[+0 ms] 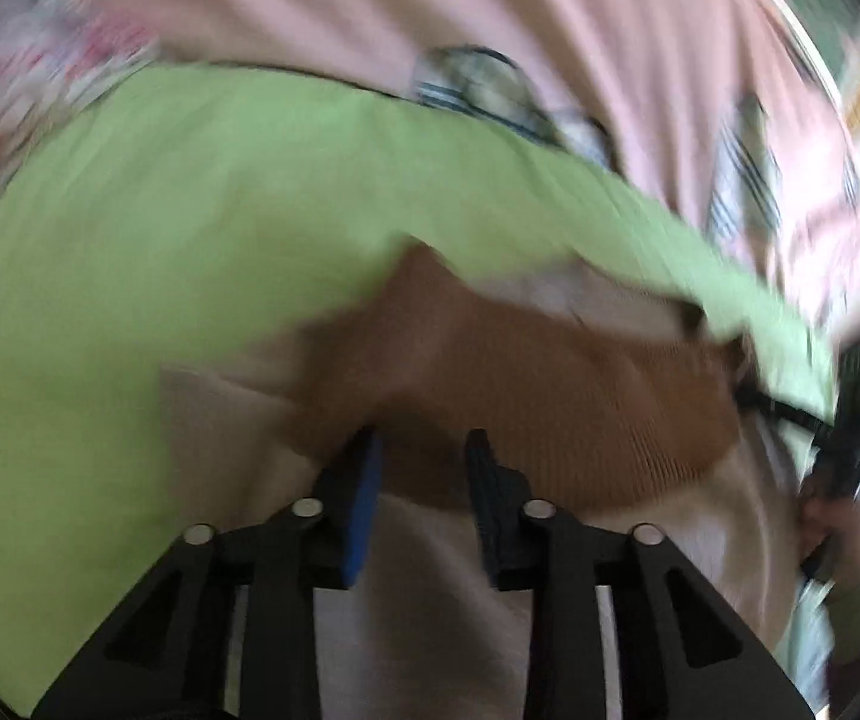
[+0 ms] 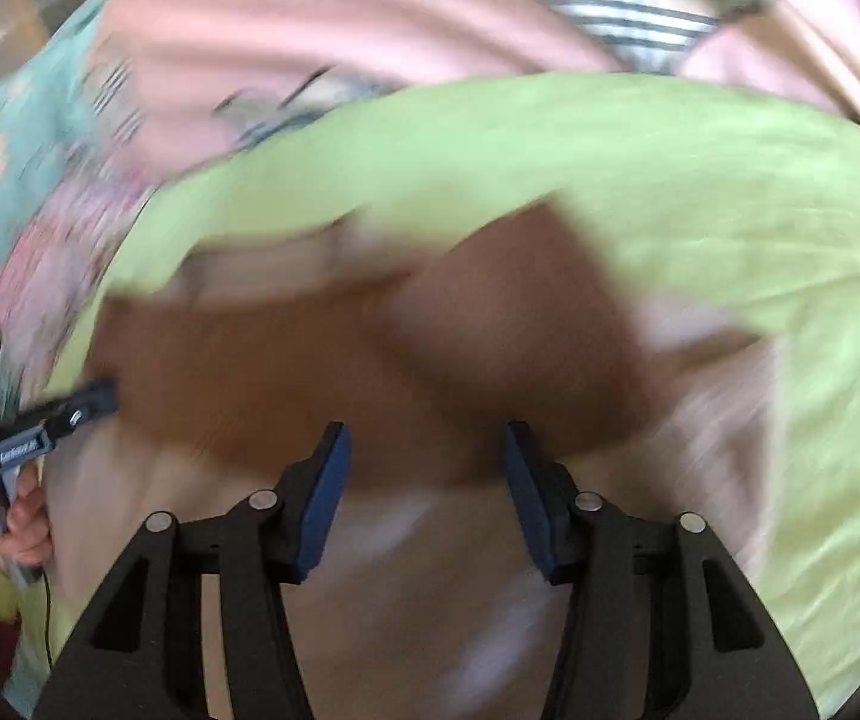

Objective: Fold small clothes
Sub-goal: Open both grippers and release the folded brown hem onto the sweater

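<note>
Left wrist view is showing the left gripper (image 1: 423, 450) hanging with its jaws apart and nothing between them, just over the near part of a small brown-and-beige garment (image 1: 526, 396). The garment is lying on a light green sheet (image 1: 159, 192) that is covering the bed, toward the sheet's near edge, with a pink blanket (image 1: 550, 12) and some striped cloth (image 1: 490, 90) lying beyond the sheet's far edge. Both views are smeared by motion, so the garment's exact outline and any seams are hard to tell.

Right wrist view is showing the right gripper (image 2: 426, 462) with its jaws spread wide and empty, also poised over the near side of the garment (image 2: 321, 372). Its brown ribbed portion is sitting across the middle and one brown flap is looking already turned over toward the far side, while the beige part is running back toward the cameras. The other gripper is appearing at the frame edge in each view, held in a hand.

Judging by the fine ribbing, the piece is a light, soft knit: it is likely to drape, stretch and sag rather than hold a crease, and a single layer may slip out of a shallow pinch. Taking hold at the two near corners or along a hem, where the cloth is doubled and thicker, is looking like the safest grip for a fold.
</note>
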